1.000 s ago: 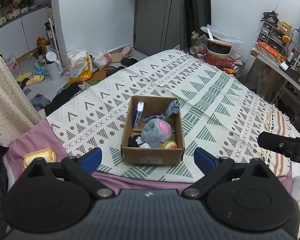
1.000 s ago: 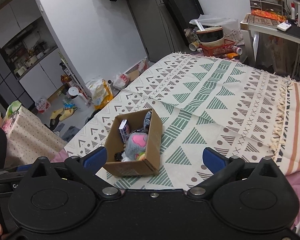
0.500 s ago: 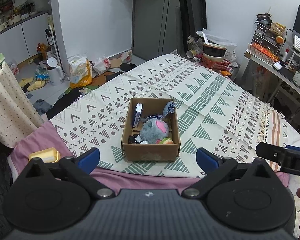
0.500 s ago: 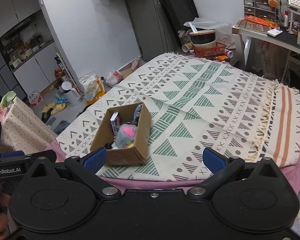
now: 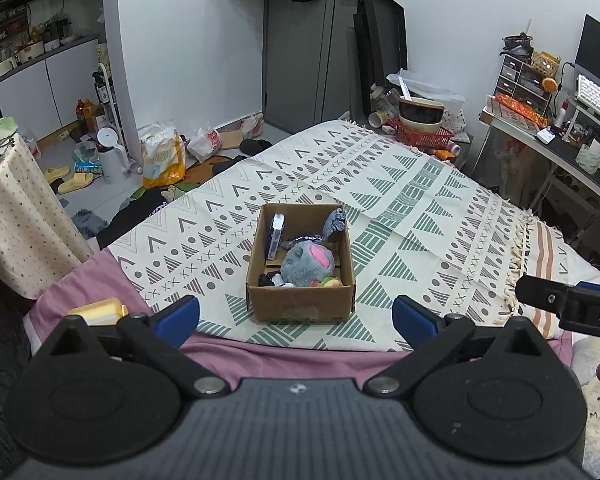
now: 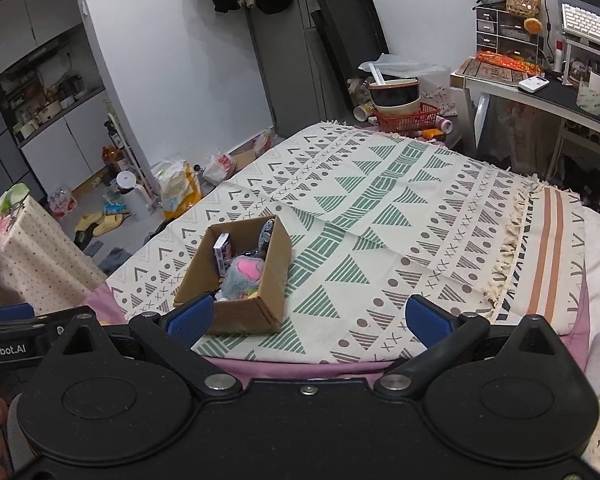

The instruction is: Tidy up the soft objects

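Observation:
A cardboard box sits on the patterned blanket near the bed's front edge. Inside it lie a grey plush toy with a pink patch, a small upright carton, a grey-blue cloth at the far corner and a few small items. My left gripper is open, held back from the box with nothing between its fingers. My right gripper is open too, off to the right of the box and empty.
A yellow object lies on the pink sheet at the front left. A spotted cloth-covered stand is left of the bed. Bags and slippers litter the floor. A desk and a red basket stand beyond the bed.
Both grippers have pulled back and risen away from the box, which now looks smaller and farther. More of the room and blanket shows. Both stay open.

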Available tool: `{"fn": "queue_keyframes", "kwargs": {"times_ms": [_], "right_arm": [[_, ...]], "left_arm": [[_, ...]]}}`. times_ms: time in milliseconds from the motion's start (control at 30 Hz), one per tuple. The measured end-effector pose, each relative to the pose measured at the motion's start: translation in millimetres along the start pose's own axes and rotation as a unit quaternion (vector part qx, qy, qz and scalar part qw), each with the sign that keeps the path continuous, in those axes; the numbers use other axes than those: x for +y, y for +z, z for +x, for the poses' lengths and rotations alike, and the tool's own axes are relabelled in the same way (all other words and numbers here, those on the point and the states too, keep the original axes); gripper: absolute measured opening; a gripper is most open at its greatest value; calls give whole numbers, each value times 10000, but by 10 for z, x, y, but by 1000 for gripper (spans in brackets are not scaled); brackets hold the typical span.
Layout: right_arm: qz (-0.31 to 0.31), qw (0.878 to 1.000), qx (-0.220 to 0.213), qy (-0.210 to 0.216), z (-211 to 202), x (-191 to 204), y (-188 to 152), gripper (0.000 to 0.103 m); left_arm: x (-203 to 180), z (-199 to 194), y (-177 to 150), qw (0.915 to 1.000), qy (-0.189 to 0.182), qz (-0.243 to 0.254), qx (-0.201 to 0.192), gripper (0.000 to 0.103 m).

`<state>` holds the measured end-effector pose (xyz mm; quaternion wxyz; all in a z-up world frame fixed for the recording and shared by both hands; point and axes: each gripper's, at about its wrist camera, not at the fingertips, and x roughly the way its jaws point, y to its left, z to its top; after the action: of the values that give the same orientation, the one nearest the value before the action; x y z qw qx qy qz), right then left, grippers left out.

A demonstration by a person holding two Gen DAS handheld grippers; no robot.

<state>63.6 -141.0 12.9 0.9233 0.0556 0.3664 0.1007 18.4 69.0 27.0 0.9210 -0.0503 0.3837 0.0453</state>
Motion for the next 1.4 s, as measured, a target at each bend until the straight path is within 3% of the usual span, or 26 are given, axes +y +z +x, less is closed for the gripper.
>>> {"fn": "queue_keyframes", "kwargs": {"times_ms": [1400], "right_arm": [[-42, 10000, 34, -34, -104, 95, -11, 103]], "left_arm": [[63, -112, -30, 10000, 49, 14, 11, 102]]}}
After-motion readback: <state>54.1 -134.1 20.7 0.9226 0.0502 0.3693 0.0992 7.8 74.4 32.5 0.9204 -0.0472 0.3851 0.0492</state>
